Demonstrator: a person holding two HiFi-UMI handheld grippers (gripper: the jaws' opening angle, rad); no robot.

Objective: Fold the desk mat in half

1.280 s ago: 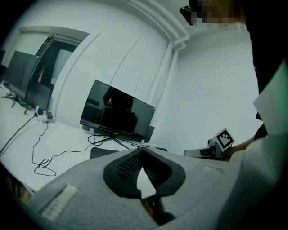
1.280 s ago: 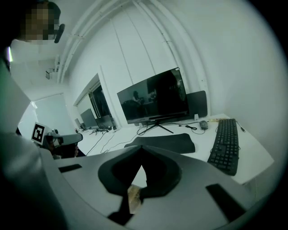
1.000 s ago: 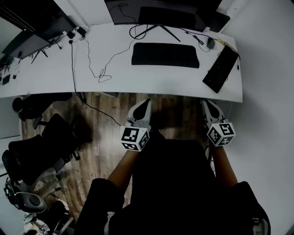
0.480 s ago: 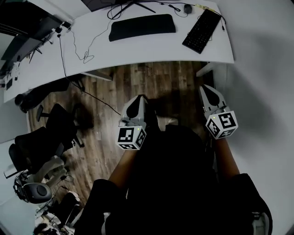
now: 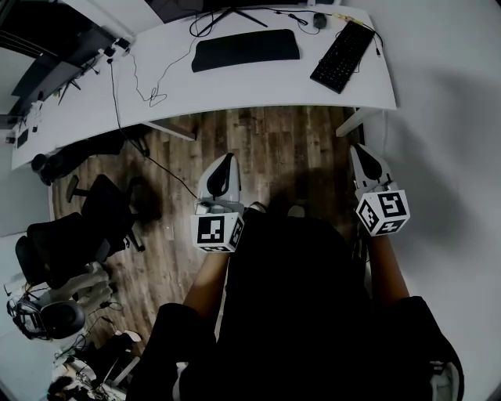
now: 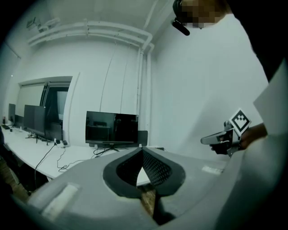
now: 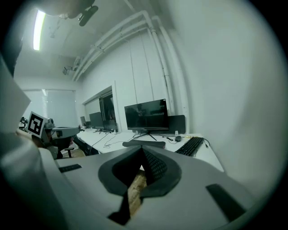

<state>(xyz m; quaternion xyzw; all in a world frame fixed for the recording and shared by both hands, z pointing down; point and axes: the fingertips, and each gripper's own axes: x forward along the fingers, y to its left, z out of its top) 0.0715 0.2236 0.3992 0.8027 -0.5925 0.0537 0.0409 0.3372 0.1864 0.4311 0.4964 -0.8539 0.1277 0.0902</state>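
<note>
The black desk mat (image 5: 245, 48) lies as a narrow strip on the white desk (image 5: 258, 88), in front of the monitor stand; the right gripper view shows the desk mat (image 7: 142, 143) far ahead. Both grippers hang over the wooden floor, well short of the desk edge. My left gripper (image 5: 227, 159) is shut with nothing in it, and its pads meet in its own view (image 6: 142, 151). The same holds for my right gripper (image 5: 362, 149), shut and empty (image 7: 142, 151).
A black keyboard (image 5: 344, 55) lies at an angle on the desk's right end, a mouse (image 5: 319, 19) behind it. Cables (image 5: 153, 92) trail across the desk's left part. A monitor (image 6: 111, 128) stands at the back. Office chairs (image 5: 86, 231) crowd the floor at left.
The desk has slid up and away in the head view: I have stepped back from it. Both grippers came back with me, farther from the desk edge, and stayed shut.
</note>
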